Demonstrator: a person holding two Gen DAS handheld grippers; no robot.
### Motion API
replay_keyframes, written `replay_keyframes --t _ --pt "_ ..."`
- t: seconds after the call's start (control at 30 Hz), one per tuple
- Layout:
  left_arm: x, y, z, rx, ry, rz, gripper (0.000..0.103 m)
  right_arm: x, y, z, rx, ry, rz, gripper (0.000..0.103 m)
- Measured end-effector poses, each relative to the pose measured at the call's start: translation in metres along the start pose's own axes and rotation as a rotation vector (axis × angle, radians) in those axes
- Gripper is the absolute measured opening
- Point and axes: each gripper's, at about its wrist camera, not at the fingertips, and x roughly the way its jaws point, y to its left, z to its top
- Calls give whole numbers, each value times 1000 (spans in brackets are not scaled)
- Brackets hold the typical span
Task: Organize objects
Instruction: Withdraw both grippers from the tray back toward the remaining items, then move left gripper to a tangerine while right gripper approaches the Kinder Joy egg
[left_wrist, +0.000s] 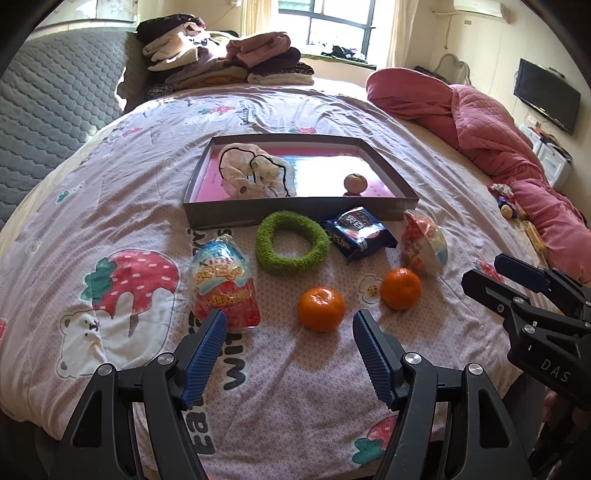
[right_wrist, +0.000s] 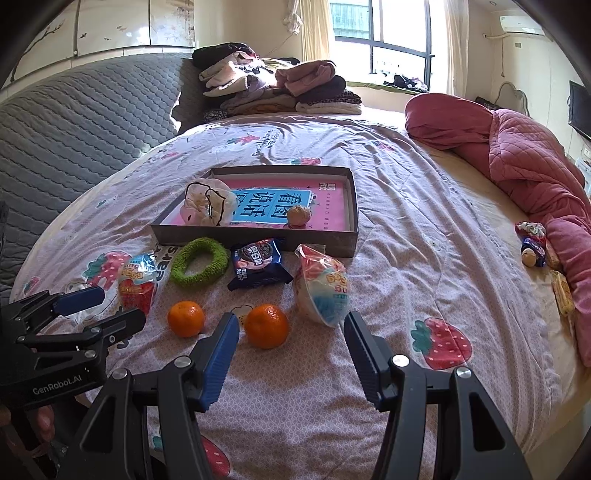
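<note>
A shallow grey box (left_wrist: 295, 212) (right_wrist: 255, 240) with a pink floor lies on the bedspread and holds a crumpled cloth pouch (left_wrist: 255, 171) (right_wrist: 208, 203) and a walnut (left_wrist: 355, 183) (right_wrist: 299, 216). In front of it lie a green fuzzy ring (left_wrist: 291, 242) (right_wrist: 199, 262), a dark cookie packet (left_wrist: 360, 230) (right_wrist: 258, 264), two egg-shaped wrapped toys (left_wrist: 221, 284) (left_wrist: 424, 243) (right_wrist: 138, 284) (right_wrist: 325, 291) and two tangerines (left_wrist: 321, 308) (left_wrist: 400, 288) (right_wrist: 185, 318) (right_wrist: 266, 325). My left gripper (left_wrist: 290, 326) is open, just short of the left tangerine. My right gripper (right_wrist: 291, 328) is open, near the right tangerine.
Folded clothes (left_wrist: 221, 55) are stacked at the head of the bed. A pink quilt (left_wrist: 498, 147) (right_wrist: 535, 177) runs along the right side, with small snacks (right_wrist: 532, 243) beside it. A grey padded headboard (left_wrist: 55, 103) stands on the left.
</note>
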Motion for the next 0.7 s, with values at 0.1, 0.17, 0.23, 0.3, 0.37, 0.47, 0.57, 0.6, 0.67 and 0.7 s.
replay_keyframes --t 0.1,0.17,0.23,0.3,0.37,0.47,0.57,0.6,0.67,0.7 --pt "2 -5 -3 12 7 -3 72 0 -4 -2 4 2 -5 59" --pt "4 -8 -5 19 9 -5 72 1 -6 -3 5 4 -9 59" --pt "6 -10 -7 26 15 -4 72 2 -8 -3 12 5 -11 59" --pt "8 -11 -8 27 22 -8 72 3 -11 -4 20 8 -12 59" --pt "9 -13 -10 30 24 -7 72 4 -13 -4 24 11 -12 59" --pt "11 -14 -11 32 31 -9 72 6 -15 -5 26 14 -16 59" --pt "13 -15 -12 35 37 -12 72 7 -16 -6 29 16 -18 59" --pt "14 -15 -12 37 38 -12 72 8 -17 -6 29 18 -18 59" --pt "16 -15 -12 37 43 -15 72 9 -18 -6 32 20 -20 60" --pt "16 -16 -12 37 44 -16 72 9 -18 -6 31 22 -19 60"
